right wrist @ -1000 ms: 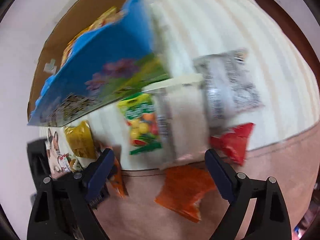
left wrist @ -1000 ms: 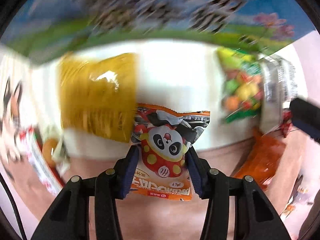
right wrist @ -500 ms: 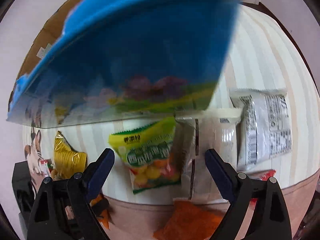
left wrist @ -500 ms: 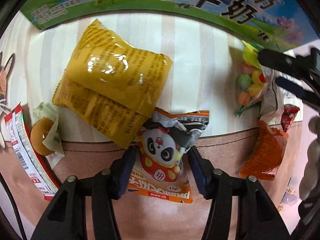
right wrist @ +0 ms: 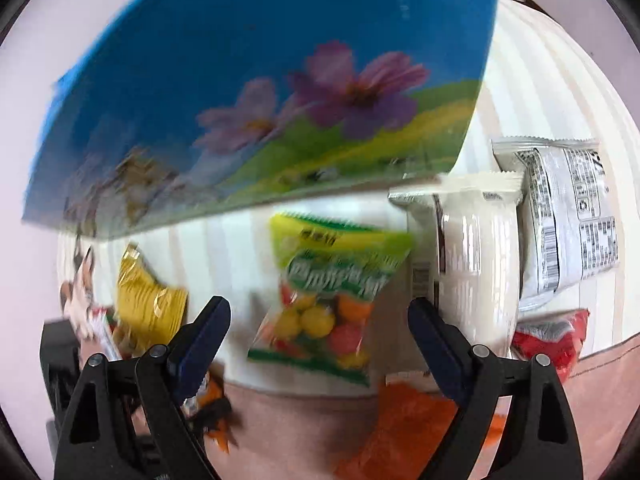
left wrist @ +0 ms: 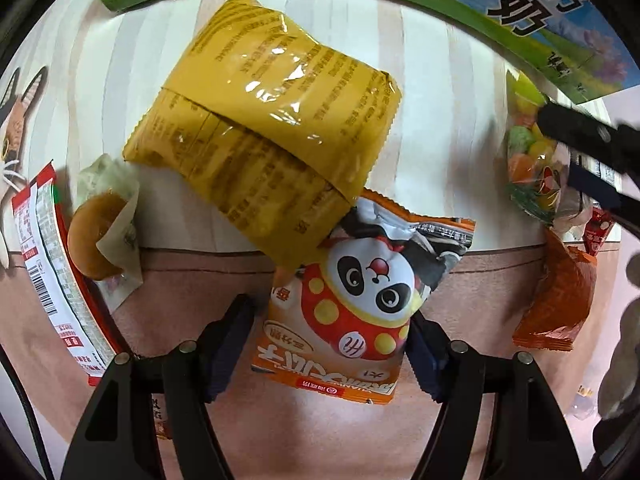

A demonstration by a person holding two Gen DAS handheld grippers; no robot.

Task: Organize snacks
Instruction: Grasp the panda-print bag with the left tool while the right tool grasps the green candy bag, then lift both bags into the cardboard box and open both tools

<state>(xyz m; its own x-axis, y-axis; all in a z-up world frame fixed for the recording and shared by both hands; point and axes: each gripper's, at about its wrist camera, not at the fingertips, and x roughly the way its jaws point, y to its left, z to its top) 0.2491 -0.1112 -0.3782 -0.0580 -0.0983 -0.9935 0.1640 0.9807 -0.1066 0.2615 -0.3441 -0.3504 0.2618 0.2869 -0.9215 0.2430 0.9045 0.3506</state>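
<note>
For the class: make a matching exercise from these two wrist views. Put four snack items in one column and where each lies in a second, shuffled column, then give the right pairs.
Items
1. panda packet
2. yellow packet
3. fruit candy bag
4. small round cake

Places
A. between the open right claw's tips
B. partly under a yellow packet, between the left claw's tips
C. left of the yellow packet, in a clear wrapper
D. overlapping the panda packet's top corner

Pairs: 1-B, 2-D, 3-A, 4-C

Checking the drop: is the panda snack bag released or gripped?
Released: panda snack bag lies flat between the left gripper's just-opened jaws.
</note>
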